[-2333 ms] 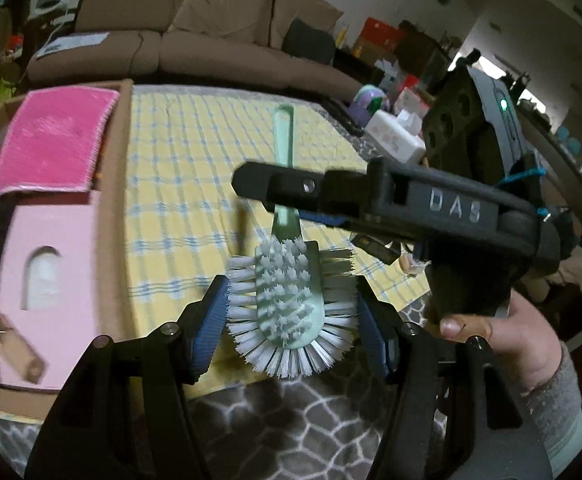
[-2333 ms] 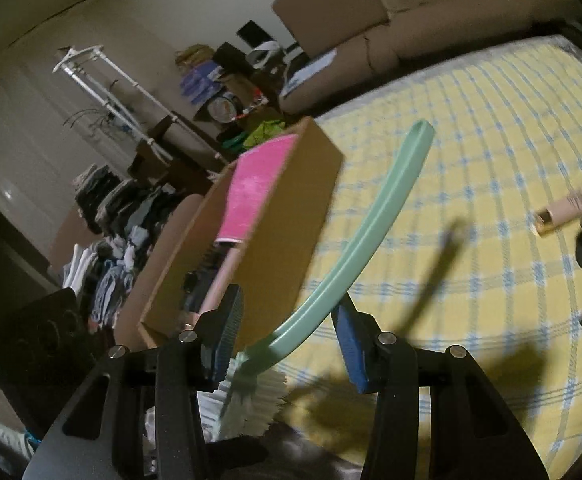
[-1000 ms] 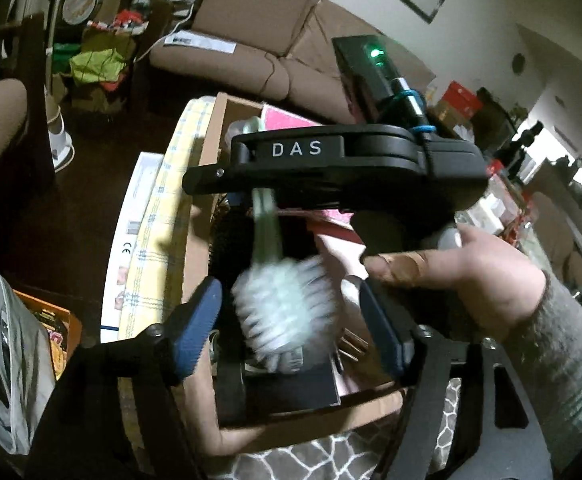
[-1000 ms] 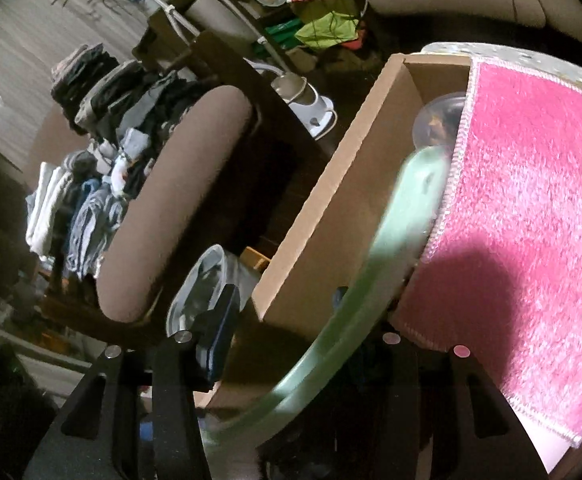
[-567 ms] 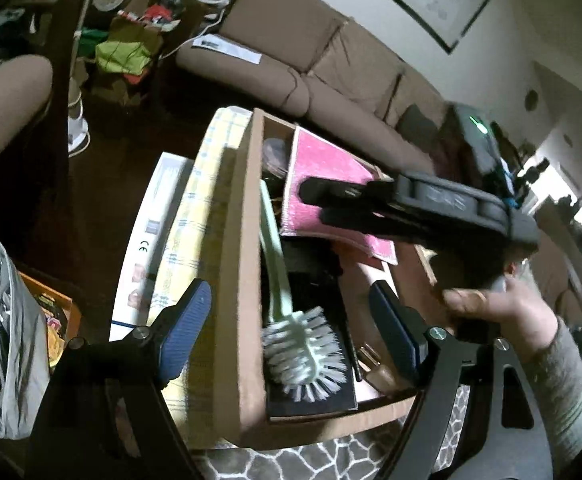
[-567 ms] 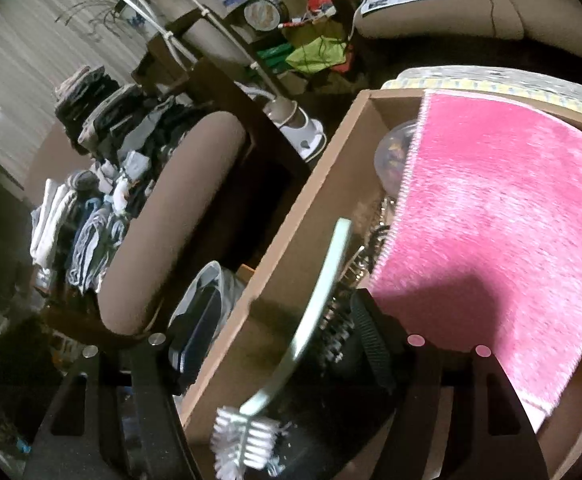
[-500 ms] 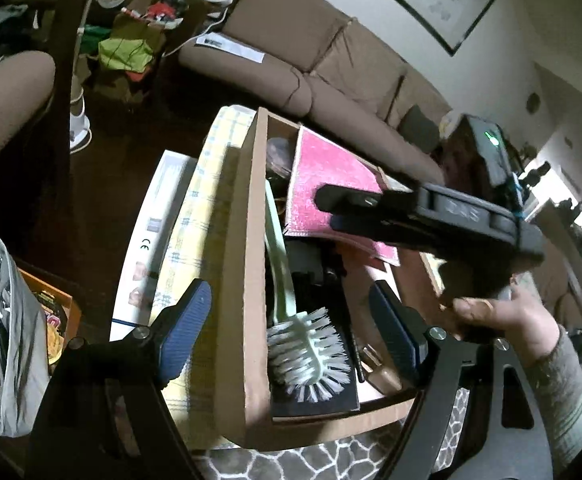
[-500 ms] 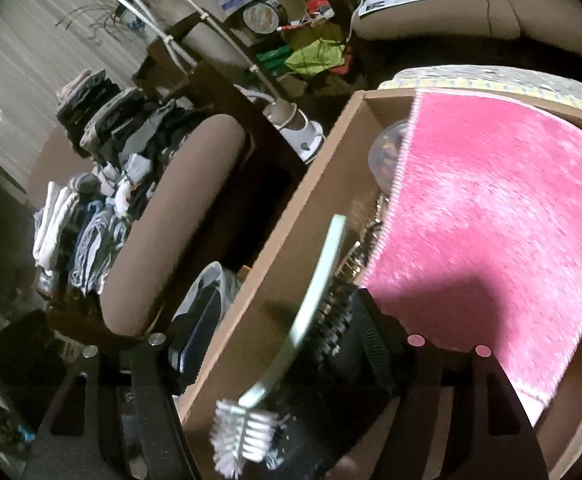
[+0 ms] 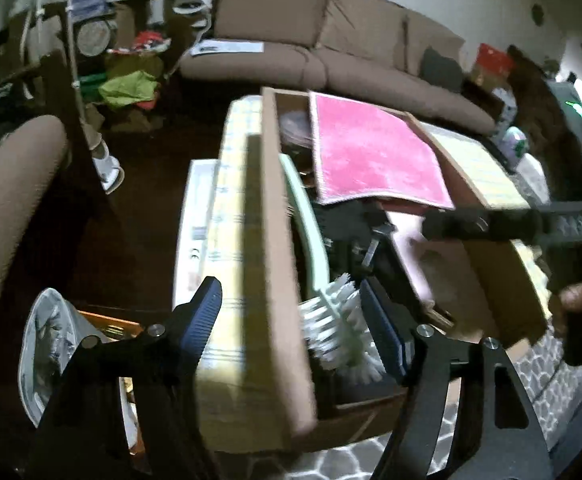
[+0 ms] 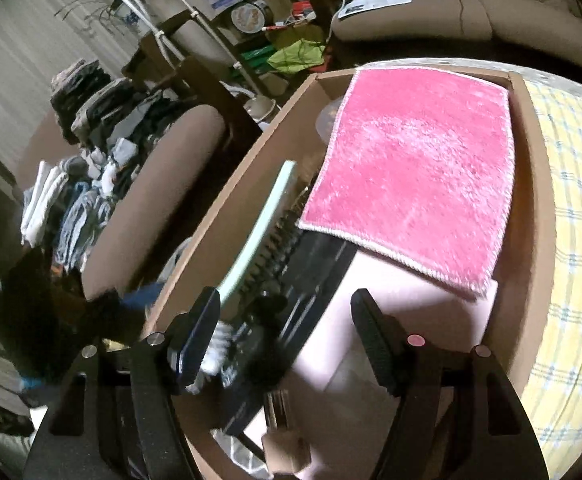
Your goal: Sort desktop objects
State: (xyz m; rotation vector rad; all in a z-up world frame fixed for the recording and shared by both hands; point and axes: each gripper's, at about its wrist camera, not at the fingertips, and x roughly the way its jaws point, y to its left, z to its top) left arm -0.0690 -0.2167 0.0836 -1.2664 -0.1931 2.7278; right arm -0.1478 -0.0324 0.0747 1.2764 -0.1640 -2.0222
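A mint-green brush (image 9: 311, 240) with white bristles lies inside the cardboard box (image 9: 275, 216), along its left wall. My left gripper (image 9: 291, 304) hangs over that wall. Its jaws are closing, with the wall and the brush head between them, and the pads press on neither. In the right wrist view the brush handle (image 10: 259, 232) runs past the left fingertip. My right gripper (image 10: 285, 308) stands open above the box (image 10: 531, 184) with nothing in it. One of its fingers (image 9: 491, 222) crosses the left wrist view at the right. A pink cloth (image 10: 415, 168) covers the box's far half.
The box also holds a pale pink block (image 10: 391, 320), black items (image 10: 311, 264) and a wooden piece (image 10: 283, 412). It sits on a yellow checked cloth (image 10: 571, 240). A brown chair (image 9: 7, 200) and a plastic bag (image 9: 47, 344) are on the left, a sofa (image 9: 331, 52) behind.
The brush has left the right gripper and now lies in the box. The right gripper has opened and drawn away to the right. The left jaws have narrowed a little.
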